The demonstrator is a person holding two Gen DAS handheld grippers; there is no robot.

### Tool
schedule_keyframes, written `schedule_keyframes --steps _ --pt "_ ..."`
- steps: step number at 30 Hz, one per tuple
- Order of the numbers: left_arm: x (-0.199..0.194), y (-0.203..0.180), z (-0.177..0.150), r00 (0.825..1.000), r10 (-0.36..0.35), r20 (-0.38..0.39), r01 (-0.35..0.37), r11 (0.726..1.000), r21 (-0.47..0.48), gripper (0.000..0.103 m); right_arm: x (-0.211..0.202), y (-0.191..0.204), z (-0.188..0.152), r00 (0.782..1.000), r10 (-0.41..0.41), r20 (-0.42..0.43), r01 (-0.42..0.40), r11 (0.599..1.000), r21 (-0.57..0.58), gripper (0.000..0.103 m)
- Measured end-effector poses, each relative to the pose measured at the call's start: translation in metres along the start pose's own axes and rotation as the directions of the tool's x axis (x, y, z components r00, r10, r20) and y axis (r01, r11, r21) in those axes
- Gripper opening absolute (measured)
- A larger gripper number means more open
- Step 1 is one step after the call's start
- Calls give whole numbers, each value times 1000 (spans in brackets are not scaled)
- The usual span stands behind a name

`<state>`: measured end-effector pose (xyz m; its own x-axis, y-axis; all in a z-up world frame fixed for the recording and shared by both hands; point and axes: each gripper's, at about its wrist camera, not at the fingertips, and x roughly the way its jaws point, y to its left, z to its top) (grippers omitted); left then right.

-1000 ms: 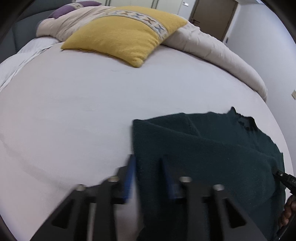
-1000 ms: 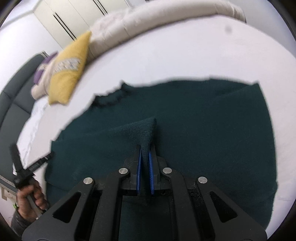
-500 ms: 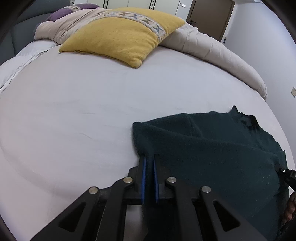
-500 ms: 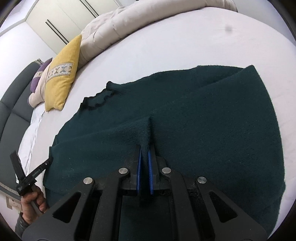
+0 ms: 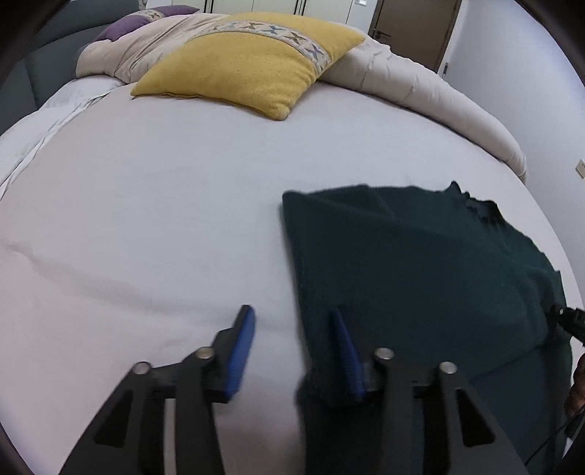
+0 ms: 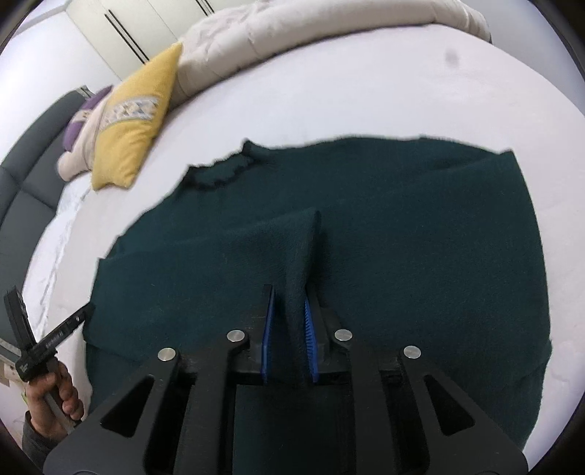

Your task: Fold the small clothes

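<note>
A dark green knitted sweater [image 5: 420, 263] lies on the white bed, folded over itself; it also shows in the right wrist view [image 6: 402, 226]. My left gripper [image 5: 292, 329] is open, its jaws apart over the sweater's left edge, with nothing held. My right gripper [image 6: 289, 310] has its jaws slightly parted around a raised fold of the sweater [image 6: 296, 248], which still stands between the blue pads [image 6: 310, 325]. The sweater's collar [image 6: 219, 171] points toward the pillows.
A yellow pillow [image 5: 248, 62] and a beige duvet [image 5: 420, 91] lie at the far side of the bed. A dark headboard [image 6: 22, 175] is at the left. A brown door [image 5: 413, 29] is behind. The left hand [image 6: 51, 402] shows at the bed's edge.
My left gripper was shut on the sweater's edge and has now opened and let it go. My right gripper's jaws have parted a little around the fold.
</note>
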<state>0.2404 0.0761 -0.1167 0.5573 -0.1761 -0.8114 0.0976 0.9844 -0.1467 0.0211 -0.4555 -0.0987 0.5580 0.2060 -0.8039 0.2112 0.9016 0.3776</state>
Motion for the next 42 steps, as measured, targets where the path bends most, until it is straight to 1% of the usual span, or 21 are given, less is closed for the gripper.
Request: schedule_keyframes --steps 1,2,3,5,8,9,11,14,19,20,22,23,25,26,27,28,30,32,35,37,42 --pt "-1 -1 -1 1000 -7 -1 7 1000 13 30 -1 -1 -2 1000 1 4 -1 1000 4 12" --pt "-1 -3 -1 1000 -15 -7 15 999 29 14 -2 -2 -3 1000 -3 5 3 1000 7 12" --pt "-2 -6 -1 1000 -17 -11 17 998 53 9 -3 -2 -3 1000 -7 6 7 1000 7 8" --pt "-4 -9 1 1000 -1 -10 2 996 85 6 -7 0 -4 1000 -14 10 14 1000 14 6" --pt "-5 0 3 1000 28 -5 -27 997 71 1 -17 6 -4 1000 2 30 -3 1000 23 6" --pt "-3 3 2 999 54 -4 -53 996 67 1 -18 8 -4 999 -3 38 2 1000 14 6" --pt "3 8 -8 999 44 -18 -43 998 42 1 -4 2 -4 1000 -29 6 29 999 15 6" --pt "-7 8 -7 999 34 11 -34 999 27 1 3 -9 -6 1000 20 -1 -20 999 45 6" --pt "-41 -1 0 993 26 117 -27 1000 9 1 -9 -9 -6 1000 21 6 -21 999 35 11" --pt "-48 -8 3 990 23 137 -26 999 25 6 -12 -10 -5 1000 21 8 -21 999 47 12" --pt "-53 -24 5 988 13 157 -26 996 81 23 -18 -13 -4 999 31 28 -33 997 74 16" --pt "-51 -31 5 988 10 155 -27 994 104 31 -19 -13 -4 999 32 38 -35 997 73 16" --pt "-36 -40 2 993 15 117 -30 991 133 31 -17 -12 -4 999 -2 33 1 999 47 16" --pt "-21 -42 -1 997 29 71 -39 988 146 30 -15 -12 -4 999 -17 26 16 999 40 14" --pt "-9 -42 -6 999 43 33 -47 987 153 29 -13 -15 -6 1000 -13 28 12 999 36 13" --pt "1 -40 -12 999 44 26 -48 986 160 29 -11 -19 -6 999 -5 34 4 999 32 10" --pt "0 -39 -15 998 44 52 -52 984 171 29 -12 -28 -7 999 33 36 -35 998 56 10" --pt "-1 -41 -13 998 50 46 -58 982 181 29 -18 -30 -7 999 28 38 -30 997 68 10" --pt "0 -37 -13 998 27 51 -35 985 167 30 -36 -21 -2 993 -15 118 8 998 63 16" --pt "0 -38 -12 998 24 55 -32 986 164 30 -47 -9 3 985 28 168 -34 999 33 16" --pt "3 -38 -15 998 23 55 -32 985 169 30 -24 13 16 990 56 127 -52 998 -34 16"
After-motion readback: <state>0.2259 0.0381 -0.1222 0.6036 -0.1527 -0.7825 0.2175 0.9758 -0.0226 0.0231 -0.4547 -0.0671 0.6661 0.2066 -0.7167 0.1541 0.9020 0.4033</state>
